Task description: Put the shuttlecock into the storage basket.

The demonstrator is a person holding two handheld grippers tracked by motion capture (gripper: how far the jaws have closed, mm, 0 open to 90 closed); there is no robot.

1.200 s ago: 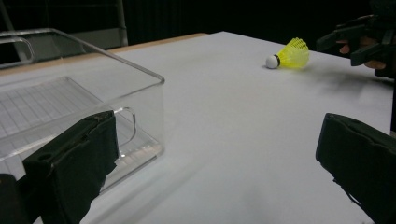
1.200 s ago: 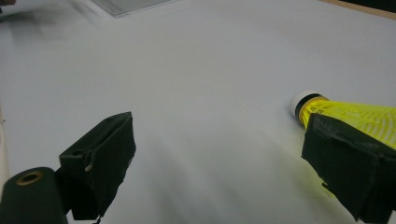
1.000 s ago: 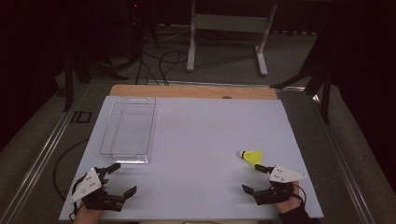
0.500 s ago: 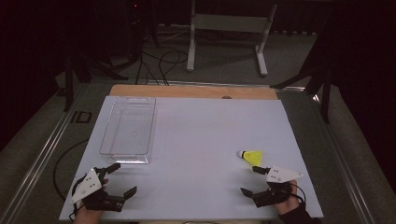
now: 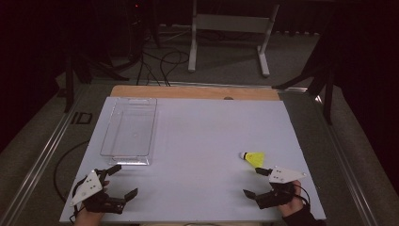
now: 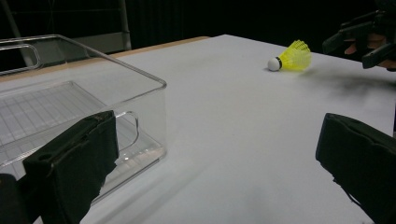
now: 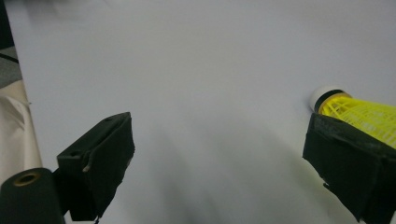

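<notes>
Since the earlier high-view frames, little is changing: the right gripper (image 5: 256, 182) is sitting a touch lower toward the bottom edge of the frame, while the left gripper (image 5: 124, 181) and the shuttlecock (image 5: 252, 158) are lying where they were. Both grippers are resting at the near edge of the white worktop (image 5: 202, 136), each with its jaws wide apart and holding nothing.

The yellow shuttlecock is lying on its side in the lower right of the high view, white cork pointing left, just above the right gripper. In the right gripper view its feathered skirt (image 7: 362, 112) is peeking out just beyond the right-hand jaw, not between the two. The clear plastic bin (image 5: 129, 129) is standing empty in the left half of the high view, well apart from the shuttlecock, close to the left gripper.

Judging by this, the approach is just beginning. The next move is calling for the right gripper to shift sideways so that the skirt lies between the jaws, then close gently, since the skirt will likely crush easily.
</notes>
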